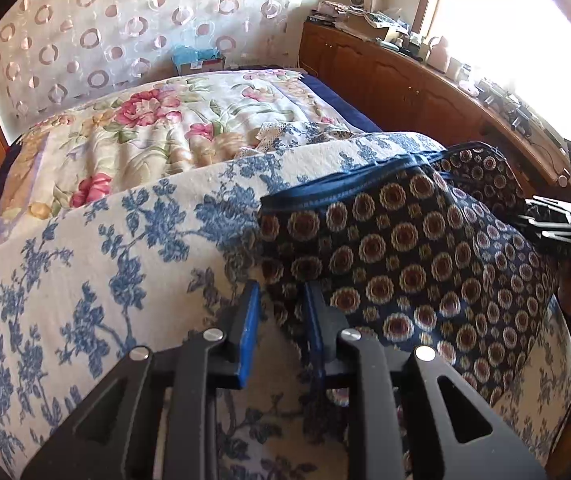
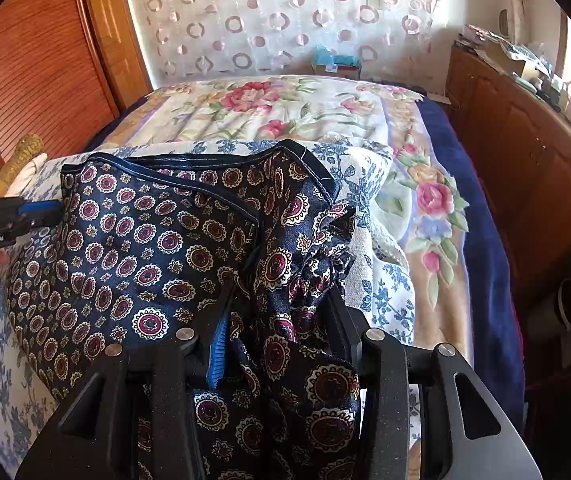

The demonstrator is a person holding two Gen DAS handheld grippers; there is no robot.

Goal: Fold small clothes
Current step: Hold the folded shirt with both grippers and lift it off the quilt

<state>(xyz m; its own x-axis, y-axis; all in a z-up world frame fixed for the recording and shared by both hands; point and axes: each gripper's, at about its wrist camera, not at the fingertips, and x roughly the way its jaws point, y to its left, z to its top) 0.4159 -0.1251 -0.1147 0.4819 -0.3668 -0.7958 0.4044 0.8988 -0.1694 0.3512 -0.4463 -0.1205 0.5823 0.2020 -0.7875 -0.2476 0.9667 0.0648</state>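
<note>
From the left wrist view, a bed point(image 1: 189, 120) carries a floral quilt, with a blue-and-white floral cushion point(image 1: 125, 240) in front of it. A patterned curtain hangs behind, and a cluttered wooden cabinet point(image 1: 405, 80) runs under a bright window. The dark medallion-print garment point(image 1: 405, 256) lies on the cushion. The left gripper point(image 1: 281, 300) points steeply down at the garment's near edge, jaws slightly apart with a fold of cloth between them, not pinched.

From the right wrist view, a slatted wooden door point(image 2: 37, 72) stands left of the bed. The right gripper point(image 2: 281, 304) is clenched on a bunched corner of the garment.
</note>
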